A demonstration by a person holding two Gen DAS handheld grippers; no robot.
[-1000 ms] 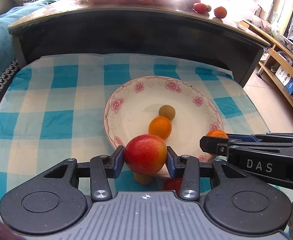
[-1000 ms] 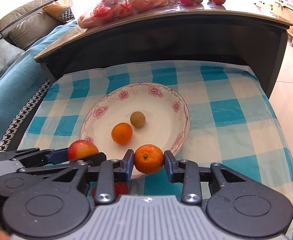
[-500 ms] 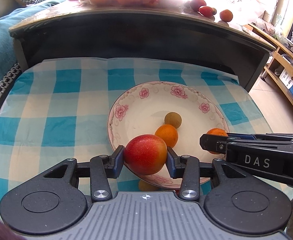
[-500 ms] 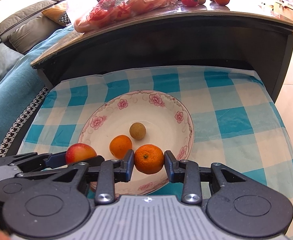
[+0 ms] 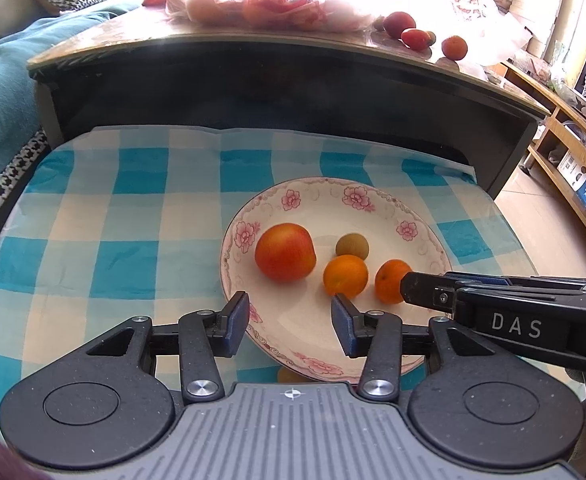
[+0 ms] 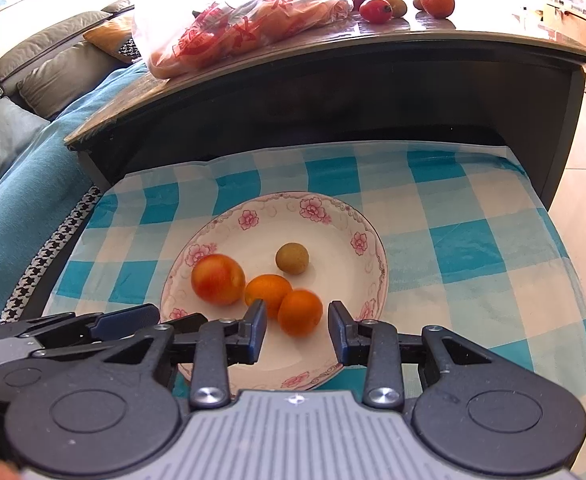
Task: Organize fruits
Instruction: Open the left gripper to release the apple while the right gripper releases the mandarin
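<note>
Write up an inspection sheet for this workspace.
Surface: checked cloth, blue and white, flat.
Job's things: plate holds apple, orange, second orange and a small brown fruit.
Clutter: bag of fruit and loose fruit on the table behind.
Grippers: left gripper open, jaws just been opening, nothing between them. Right gripper open, with the second orange between the fingers and clear of the pads.
Cables: nothing seen.
Surroundings: sofa to the left, shelf to the right.
</note>
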